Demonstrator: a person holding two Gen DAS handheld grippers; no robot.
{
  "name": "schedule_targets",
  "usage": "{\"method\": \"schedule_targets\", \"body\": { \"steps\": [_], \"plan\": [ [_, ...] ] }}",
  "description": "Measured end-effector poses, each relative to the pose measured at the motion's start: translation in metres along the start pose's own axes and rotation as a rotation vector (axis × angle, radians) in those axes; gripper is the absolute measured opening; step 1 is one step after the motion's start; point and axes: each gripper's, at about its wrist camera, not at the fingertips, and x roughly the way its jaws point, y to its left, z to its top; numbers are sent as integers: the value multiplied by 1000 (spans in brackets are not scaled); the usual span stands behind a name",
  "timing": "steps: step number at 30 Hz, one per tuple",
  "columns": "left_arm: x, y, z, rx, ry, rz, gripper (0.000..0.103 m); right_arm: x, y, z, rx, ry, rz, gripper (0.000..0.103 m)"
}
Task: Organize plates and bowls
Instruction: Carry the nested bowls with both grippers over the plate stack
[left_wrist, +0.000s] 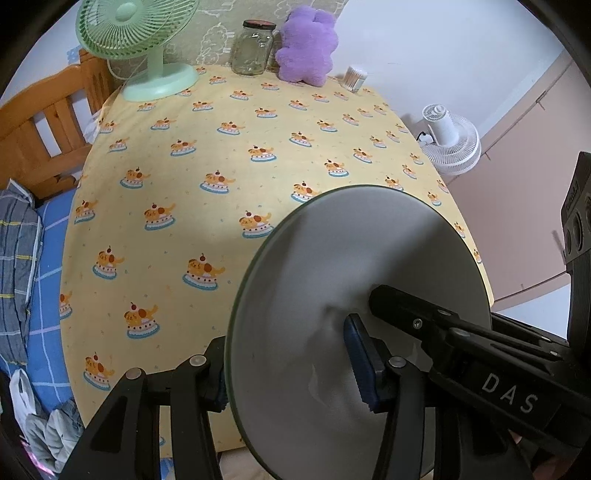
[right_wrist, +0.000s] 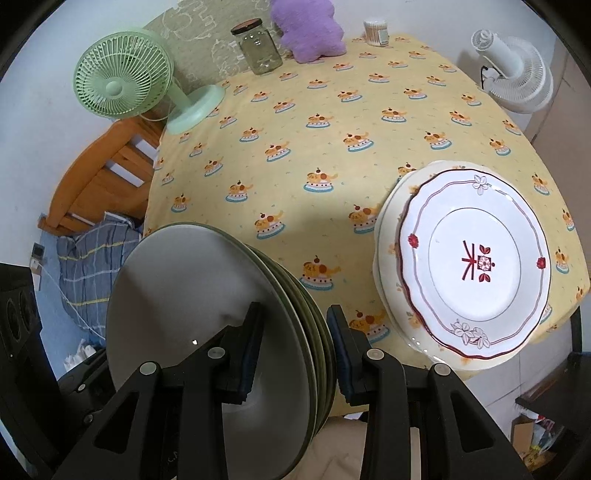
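A stack of several grey plates with green rims (right_wrist: 207, 280) hangs on edge, tilted, above the near edge of the yellow cake-print table (right_wrist: 314, 147). My right gripper (right_wrist: 295, 317) is shut on the stack, one pad on the grey face and one behind. My left gripper (left_wrist: 288, 362) is shut on the same grey plates (left_wrist: 351, 251) from the other side, with its left finger partly hidden behind the rim. A right gripper finger (left_wrist: 406, 306) also lies across that face. At the right a white plate with red pattern (right_wrist: 476, 266) rests on a cream floral plate (right_wrist: 388, 258).
Along the table's (left_wrist: 221, 147) far edge stand a green fan (right_wrist: 122, 85), a glass jar (right_wrist: 258, 48), a purple plush toy (right_wrist: 306, 29) and a tub of cotton swabs (right_wrist: 376, 31). A white fan (right_wrist: 517, 74) stands beyond the right side. A wooden bed frame (left_wrist: 40, 133) with blue bedding lies left.
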Motion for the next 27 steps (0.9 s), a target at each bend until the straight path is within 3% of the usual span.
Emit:
{"method": "schedule_targets", "body": {
  "steps": [11, 27],
  "plan": [
    [13, -37, 8, -40, -32, 29, 51, -9, -34, 17, -41, -16, 27, 39],
    [43, -107, 31, -136, -51, 67, 51, -22, -103, 63, -135, 37, 55, 39]
  ]
}}
